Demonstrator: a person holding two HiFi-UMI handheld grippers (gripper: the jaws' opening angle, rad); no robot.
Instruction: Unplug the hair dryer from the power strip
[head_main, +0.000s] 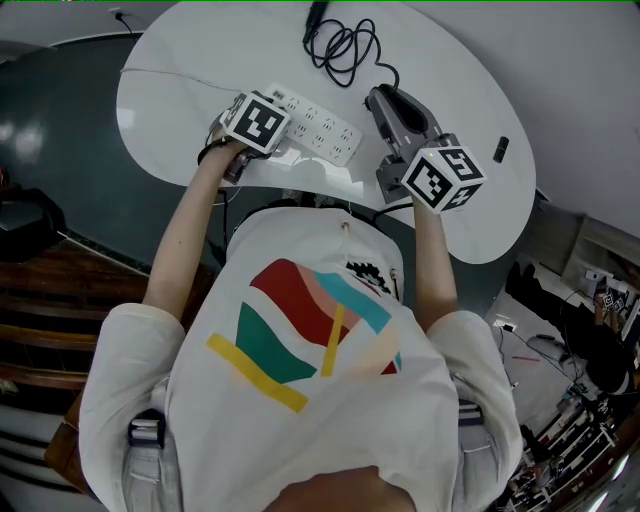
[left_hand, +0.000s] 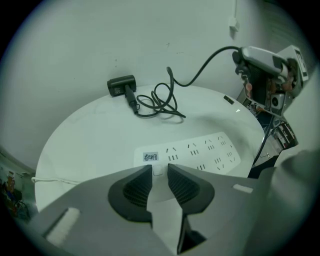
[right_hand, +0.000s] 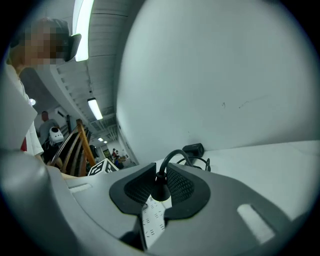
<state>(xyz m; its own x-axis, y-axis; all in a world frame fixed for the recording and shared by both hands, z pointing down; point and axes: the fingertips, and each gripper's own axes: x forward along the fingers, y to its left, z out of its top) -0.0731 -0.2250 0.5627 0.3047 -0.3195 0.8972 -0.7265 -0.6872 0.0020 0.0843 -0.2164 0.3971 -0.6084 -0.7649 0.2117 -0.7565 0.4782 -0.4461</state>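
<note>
The unplugging is judged to be essentially done. The right gripper (right_hand: 161, 170) is seen with its fingers closed on the black plug (right_hand: 160, 191). In the left gripper view it is held up in the air at the right, well clear of the power strip (left_hand: 200, 152). The cord (left_hand: 200, 75) is hung in an arc from it down to the bench (left_hand: 85, 145). No socket on the strip's visible face is occupied.

The strip is laid flat near the person's edge of the bench. It is steadied by the left gripper (left_hand: 159, 169), whose fingers are closed on its near end, 1 on each side.

The hair dryer (left_hand: 121, 85), a small dark body, is found at the far edge of the bench, close to the wall. The slack of its cord is laid in a loose coil (left_hand: 161, 104) just beside it.

What is left is judged to be small. The plug has to be set down on the bench away from the strip, and the 2 pairs of fingers have to be released.
</note>
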